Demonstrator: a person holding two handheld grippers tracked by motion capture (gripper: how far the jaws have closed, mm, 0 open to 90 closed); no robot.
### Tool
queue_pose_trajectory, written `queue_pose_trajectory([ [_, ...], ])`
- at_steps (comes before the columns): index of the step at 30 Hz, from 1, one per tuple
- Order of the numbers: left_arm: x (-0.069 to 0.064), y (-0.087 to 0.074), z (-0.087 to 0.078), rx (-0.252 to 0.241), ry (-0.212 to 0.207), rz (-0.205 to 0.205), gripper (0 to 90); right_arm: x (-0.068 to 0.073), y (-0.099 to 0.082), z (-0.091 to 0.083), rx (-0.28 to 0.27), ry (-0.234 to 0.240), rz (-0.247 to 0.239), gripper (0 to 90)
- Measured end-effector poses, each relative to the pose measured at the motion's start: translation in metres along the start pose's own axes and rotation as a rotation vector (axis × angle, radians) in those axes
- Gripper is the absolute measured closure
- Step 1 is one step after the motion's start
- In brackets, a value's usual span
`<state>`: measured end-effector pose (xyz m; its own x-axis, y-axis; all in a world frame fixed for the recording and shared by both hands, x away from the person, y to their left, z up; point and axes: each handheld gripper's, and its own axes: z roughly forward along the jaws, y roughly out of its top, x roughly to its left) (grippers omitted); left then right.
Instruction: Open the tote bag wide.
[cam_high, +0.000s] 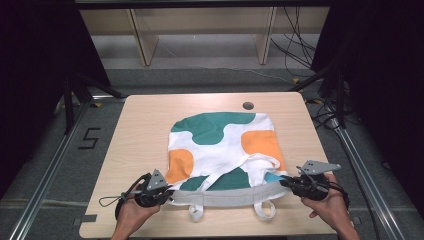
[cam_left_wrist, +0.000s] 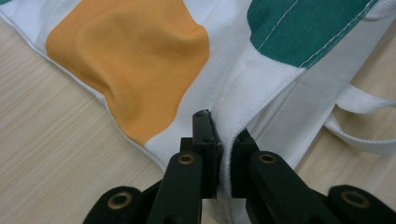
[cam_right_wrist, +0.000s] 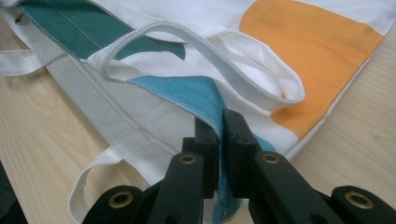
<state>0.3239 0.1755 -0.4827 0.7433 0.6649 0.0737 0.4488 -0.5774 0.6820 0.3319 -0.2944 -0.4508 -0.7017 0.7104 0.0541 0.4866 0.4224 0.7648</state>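
Pale wooden table amid dark surroundings, both grippers' jaws clamped on patterned bag

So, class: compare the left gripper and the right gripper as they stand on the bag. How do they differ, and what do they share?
The left gripper pinches white fabric at the bag's near left corner, beside an orange patch; the right gripper pinches a light blue fold at the near right corner. In the high view the left gripper sits nearer the table's front edge than the right. Both are shut on the bag's open end.
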Motion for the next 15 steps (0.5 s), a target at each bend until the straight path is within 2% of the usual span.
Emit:
queue_pose_trajectory([
  [1, 0.001, 0.0, -0.001, 0.003, 0.0, 0.0, 85.2, 0.0, 0.0, 0.0, 0.003, 0.01, 0.0, 85.6],
  [2, -0.001, 0.0, 0.0, -0.005, -0.008, -0.023, 85.2, 0.0, 0.001, 0.0, 0.009, 0.012, -0.007, 85.6],
  [3, 0.0, 0.001, -0.002, -0.003, -0.007, -0.02, 85.2, 0.003, 0.0, -0.001, 0.007, 0.003, 0.024, 85.6],
  [4, 0.0, 0.001, -0.002, -0.007, -0.007, -0.01, 85.4, 0.0, 0.001, -0.002, 0.005, 0.005, -0.005, 85.7],
  [7, 0.001, 0.004, -0.005, -0.011, -0.011, 0.013, 85.7, 0.0, 0.002, -0.003, 0.0, 0.019, 0.025, 85.8],
  [8, 0.001, 0.004, -0.006, -0.01, -0.012, -0.011, 85.7, -0.003, 0.003, -0.002, -0.004, 0.034, 0.004, 85.9],
  [9, 0.001, 0.004, -0.007, -0.017, -0.02, -0.02, 85.7, 0.001, 0.004, -0.005, 0.007, 0.027, 0.051, 86.0],
  [10, 0.001, 0.004, -0.007, -0.025, -0.016, -0.031, 85.7, 0.0, 0.005, -0.006, -0.005, 0.019, 0.023, 86.0],
  [11, 0.002, 0.005, -0.009, -0.019, -0.024, -0.017, 85.7, 0.001, 0.005, -0.006, -0.002, 0.017, 0.035, 86.1],
  [12, 0.002, 0.005, -0.009, -0.027, -0.025, -0.022, 85.7, 0.001, 0.007, -0.007, 0.005, 0.022, 0.023, 86.1],
  [13, 0.003, 0.006, -0.01, -0.025, -0.031, -0.015, 85.7, -0.002, 0.008, -0.007, -0.01, 0.023, -0.002, 86.1],
  [14, 0.003, 0.007, -0.011, -0.026, -0.042, -0.02, 85.7, 0.0, 0.01, -0.008, -0.001, 0.025, 0.022, 86.2],
  [15, 0.004, 0.01, -0.014, -0.031, -0.044, -0.022, 85.7, -0.001, 0.012, -0.009, 0.001, 0.03, 0.017, 86.2],
])
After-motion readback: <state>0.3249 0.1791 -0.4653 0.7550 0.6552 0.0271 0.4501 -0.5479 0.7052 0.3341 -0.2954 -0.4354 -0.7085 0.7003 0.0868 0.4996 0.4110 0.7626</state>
